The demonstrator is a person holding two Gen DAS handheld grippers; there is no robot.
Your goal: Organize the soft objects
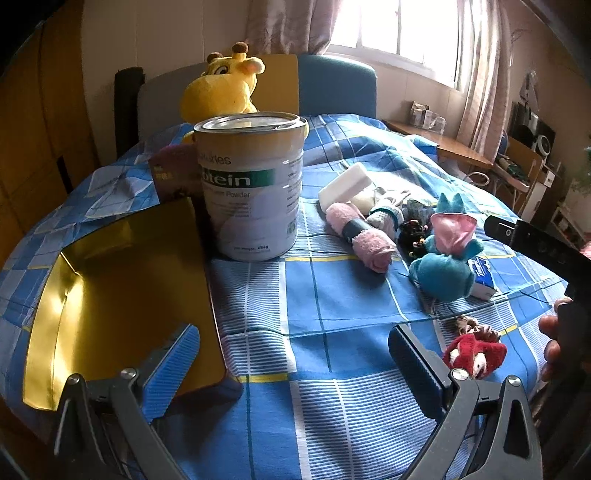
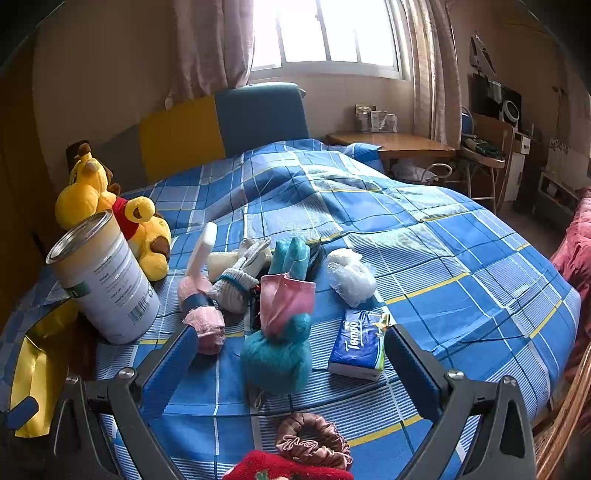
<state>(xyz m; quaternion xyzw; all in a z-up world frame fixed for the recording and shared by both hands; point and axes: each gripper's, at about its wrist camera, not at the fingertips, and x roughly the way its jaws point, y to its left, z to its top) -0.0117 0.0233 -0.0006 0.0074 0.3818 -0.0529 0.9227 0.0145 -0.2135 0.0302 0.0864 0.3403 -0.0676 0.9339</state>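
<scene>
Both hand-held grippers, left [image 1: 293,349] and right [image 2: 291,356], gape empty above fuzzy teal plush [image 2: 277,354] on checked bedsheet [image 2: 443,258].

We see a protein powder tin [image 1: 251,184] standing upright on the blue plaid bedspread [image 1: 332,302]. Just beside the tin lies an open gold-lined box [image 1: 110,295]. A Tempo tissue pack [image 2: 358,343] lies flat; a wooden desk [image 2: 391,146] sits under the window [image 2: 325,33].

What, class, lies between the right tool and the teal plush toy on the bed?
Nothing visible does. The right tool is open, and the teal plush toy lies on the checked bedspread straight ahead between its fingers, with the tissue pack alongside.
</scene>
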